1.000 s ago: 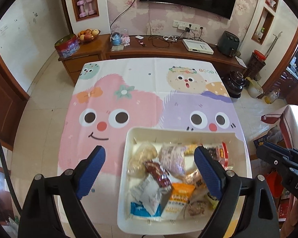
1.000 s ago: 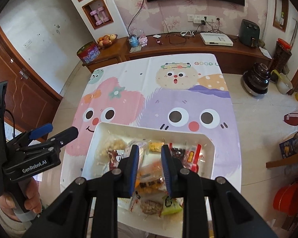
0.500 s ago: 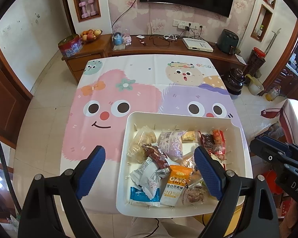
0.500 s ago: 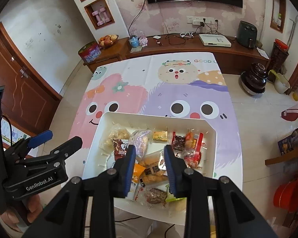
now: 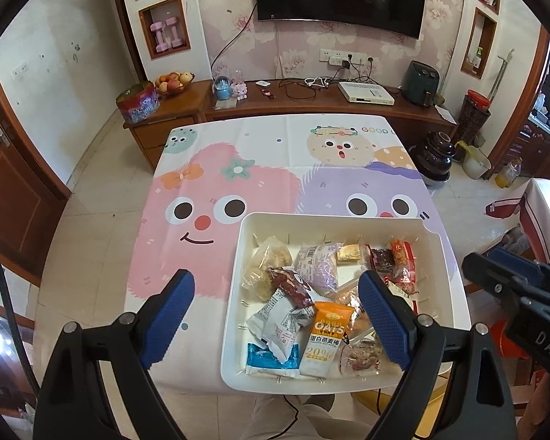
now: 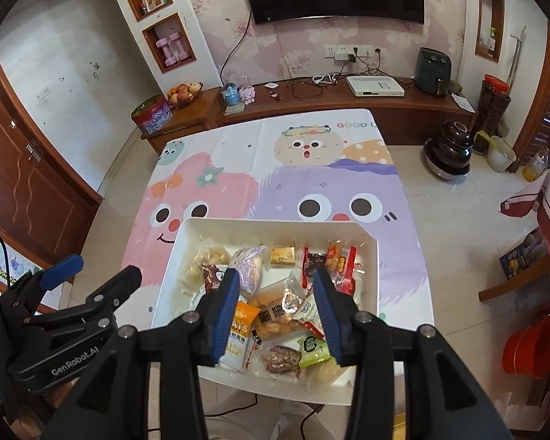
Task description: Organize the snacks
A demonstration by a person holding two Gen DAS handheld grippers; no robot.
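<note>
while both grippers hover above table, snacks point(image 5: 313, 306) lie jumbled in white tray point(image 5: 234, 293) at near edge – none outside. left gripper point(image 5: 275, 315) jaws wide, right gripper point(image 6: 275, 302) jaws partly open, both empty – fits sorting pending or gathering done.

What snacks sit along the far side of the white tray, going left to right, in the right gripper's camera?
Pale puffy snack bag → purple packet → small yellow packet → dark red packet → orange-red packets, all in the white tray.
</note>
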